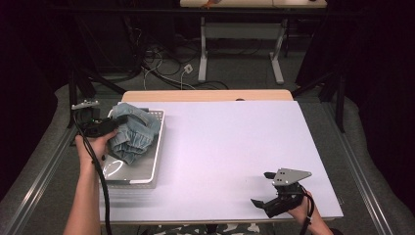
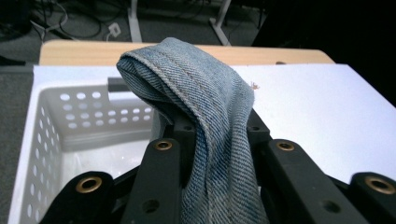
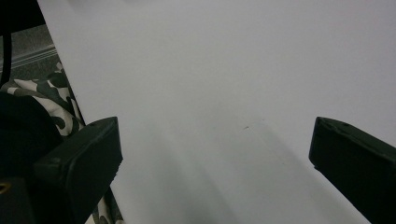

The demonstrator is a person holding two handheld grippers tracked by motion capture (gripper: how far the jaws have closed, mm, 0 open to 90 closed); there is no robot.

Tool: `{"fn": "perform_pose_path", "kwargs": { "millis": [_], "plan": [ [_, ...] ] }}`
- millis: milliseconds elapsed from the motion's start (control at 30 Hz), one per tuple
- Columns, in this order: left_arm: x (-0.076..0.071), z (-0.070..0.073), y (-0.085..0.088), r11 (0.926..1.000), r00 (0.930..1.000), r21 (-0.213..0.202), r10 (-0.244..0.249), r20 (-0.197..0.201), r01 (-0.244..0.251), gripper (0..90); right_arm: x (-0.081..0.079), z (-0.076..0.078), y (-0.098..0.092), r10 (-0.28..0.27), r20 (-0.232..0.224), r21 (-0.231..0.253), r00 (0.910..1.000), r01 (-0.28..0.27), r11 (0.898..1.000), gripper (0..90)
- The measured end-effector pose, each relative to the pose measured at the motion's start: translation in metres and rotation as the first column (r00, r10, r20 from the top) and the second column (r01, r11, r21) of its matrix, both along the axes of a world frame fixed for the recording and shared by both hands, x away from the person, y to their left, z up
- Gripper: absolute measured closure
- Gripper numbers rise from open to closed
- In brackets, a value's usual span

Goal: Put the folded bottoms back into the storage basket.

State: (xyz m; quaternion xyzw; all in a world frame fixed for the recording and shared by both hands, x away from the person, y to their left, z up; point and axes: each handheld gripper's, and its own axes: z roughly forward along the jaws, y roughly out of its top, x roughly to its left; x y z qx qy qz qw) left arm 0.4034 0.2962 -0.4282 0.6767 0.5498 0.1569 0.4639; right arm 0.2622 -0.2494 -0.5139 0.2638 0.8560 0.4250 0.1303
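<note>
A bunched piece of blue denim [image 1: 132, 133] lies over the white perforated basket [image 1: 147, 174] at the table's left. My left gripper [image 1: 120, 120] is shut on a fold of that denim [image 2: 205, 112], which drapes between and over its black jaws above the basket [image 2: 70, 121]. Near the table's front right corner my right gripper [image 1: 263, 188] stands open, jaws wide apart with nothing between them, low over the white tabletop [image 3: 224, 93].
The white tabletop [image 1: 235, 142] stretches between the basket and the right gripper. A wooden strip [image 1: 205, 95] runs along its far edge. Beyond it are cables and another table's legs [image 1: 203, 63] on the floor.
</note>
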Motion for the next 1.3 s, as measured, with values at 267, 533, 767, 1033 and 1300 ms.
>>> {"fn": "perform_pose_path", "kwargs": {
  "millis": [267,533,767,1033,1300],
  "plan": [
    [0.005,-0.008,0.0,0.9998,0.9995,0.015,-0.01,-0.031,0.01,73.8,0.0,0.0,0.0,0.0,0.001,0.0,1.0,0.0,1.0,2.5],
    [0.006,-0.011,0.001,0.999,0.9991,0.043,-0.01,-0.042,0.012,73.4,0.0,0.0,0.0,0.0,-0.001,-0.001,1.0,0.0,1.0,2.5],
    [0.007,-0.013,0.0,0.9974,0.9985,0.071,-0.008,-0.054,0.012,73.2,0.0,0.0,0.0,-0.001,-0.001,-0.001,1.0,0.001,1.0,2.5],
    [0.008,-0.017,0.001,0.9951,0.9975,0.099,0.016,-0.068,-0.01,73.0,0.0,0.0,0.0,-0.002,-0.001,-0.003,1.0,0.002,1.0,2.5],
    [0.01,-0.021,-0.002,0.9899,0.9963,0.14,0.032,-0.079,-0.021,72.8,0.0,0.0,0.0,-0.002,0.001,-0.001,1.0,0.002,1.0,2.5]
  ]
}}
